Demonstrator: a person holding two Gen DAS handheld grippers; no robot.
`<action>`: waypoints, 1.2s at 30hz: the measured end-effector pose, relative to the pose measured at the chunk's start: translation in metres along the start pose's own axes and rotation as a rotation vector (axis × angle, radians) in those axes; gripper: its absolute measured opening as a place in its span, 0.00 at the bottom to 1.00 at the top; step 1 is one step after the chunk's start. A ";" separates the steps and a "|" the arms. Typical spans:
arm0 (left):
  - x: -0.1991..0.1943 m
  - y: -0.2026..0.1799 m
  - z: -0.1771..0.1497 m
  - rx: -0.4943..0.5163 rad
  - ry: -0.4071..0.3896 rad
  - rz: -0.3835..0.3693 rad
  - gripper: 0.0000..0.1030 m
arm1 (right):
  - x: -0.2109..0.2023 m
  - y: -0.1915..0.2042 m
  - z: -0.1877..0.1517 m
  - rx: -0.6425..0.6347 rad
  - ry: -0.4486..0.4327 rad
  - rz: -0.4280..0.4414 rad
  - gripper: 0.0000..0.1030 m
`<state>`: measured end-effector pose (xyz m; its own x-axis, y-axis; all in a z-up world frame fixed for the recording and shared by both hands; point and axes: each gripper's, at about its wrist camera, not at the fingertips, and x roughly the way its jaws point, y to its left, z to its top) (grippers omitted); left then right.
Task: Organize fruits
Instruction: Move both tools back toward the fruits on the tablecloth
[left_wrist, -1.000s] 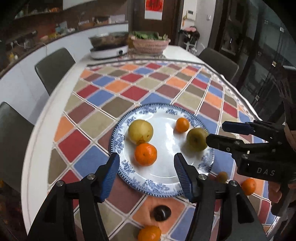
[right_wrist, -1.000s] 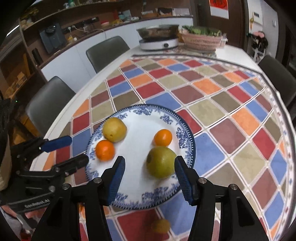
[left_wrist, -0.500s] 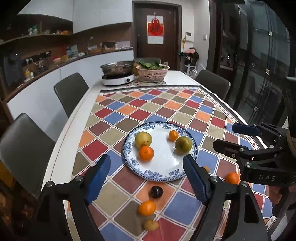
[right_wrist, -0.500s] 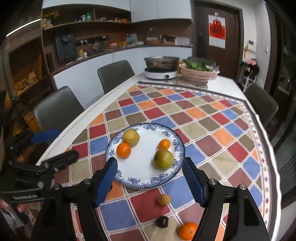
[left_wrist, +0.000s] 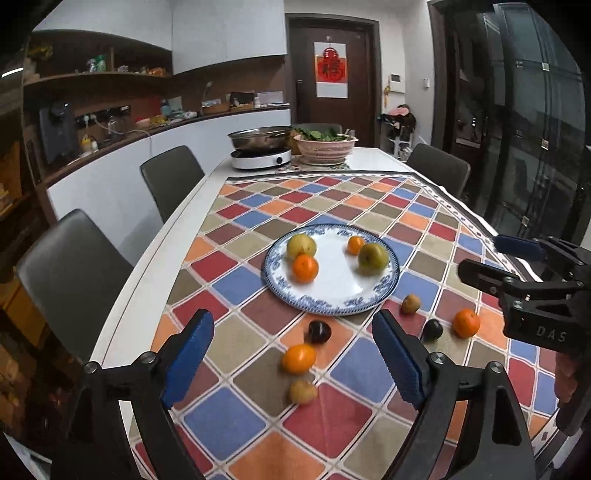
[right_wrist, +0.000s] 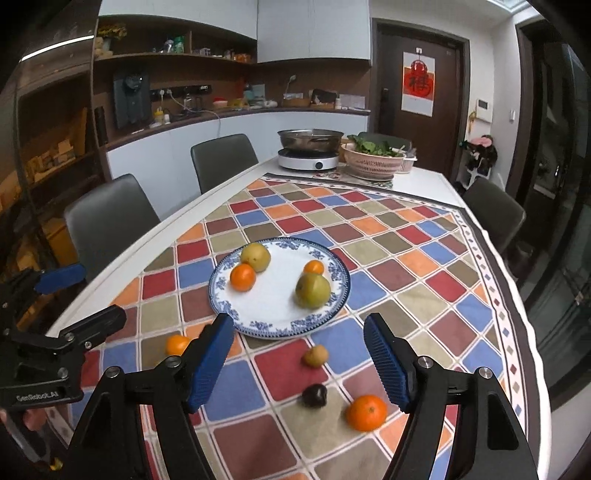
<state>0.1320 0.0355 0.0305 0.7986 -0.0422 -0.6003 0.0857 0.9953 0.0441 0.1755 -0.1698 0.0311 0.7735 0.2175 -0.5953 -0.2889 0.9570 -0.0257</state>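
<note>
A blue-rimmed white plate (left_wrist: 384, 291) (right_wrist: 225, 302) on the checked tablecloth holds two yellow-green fruits (left_wrist: 373, 255) (right_wrist: 312, 290) and two oranges (left_wrist: 305, 268) (right_wrist: 242, 277). Loose on the cloth near me lie oranges (left_wrist: 299, 357) (right_wrist: 366, 412), dark plums (left_wrist: 319, 331) (right_wrist: 314, 395) and small brownish fruits (left_wrist: 302, 392) (right_wrist: 316, 355). My left gripper (left_wrist: 293, 356) is open and empty, above the near loose fruit. My right gripper (right_wrist: 299, 358) is open and empty too; it also shows at the right of the left wrist view (left_wrist: 491, 260).
An induction cooker with a steel pot (left_wrist: 260, 147) and a pink basket of greens (left_wrist: 325, 146) stand at the table's far end. Grey chairs (left_wrist: 70, 266) line the left side and the far right. The table's white edge (left_wrist: 147, 258) runs along the left.
Both grippers have pulled back and up from the plate. The plate now looks smaller and farther, and the loose fruits on the near cloth have come into view.
</note>
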 end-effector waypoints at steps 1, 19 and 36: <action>-0.001 0.000 -0.004 -0.007 -0.002 0.005 0.85 | -0.001 0.002 -0.003 -0.009 -0.004 -0.011 0.71; 0.005 -0.003 -0.060 0.037 0.005 0.111 0.86 | -0.004 0.013 -0.060 -0.073 0.002 -0.128 0.71; 0.047 -0.006 -0.074 0.073 0.112 0.077 0.76 | 0.036 0.010 -0.078 -0.104 0.089 -0.129 0.58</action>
<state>0.1243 0.0339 -0.0572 0.7332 0.0485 -0.6783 0.0726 0.9862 0.1489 0.1565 -0.1670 -0.0537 0.7562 0.0718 -0.6504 -0.2507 0.9499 -0.1866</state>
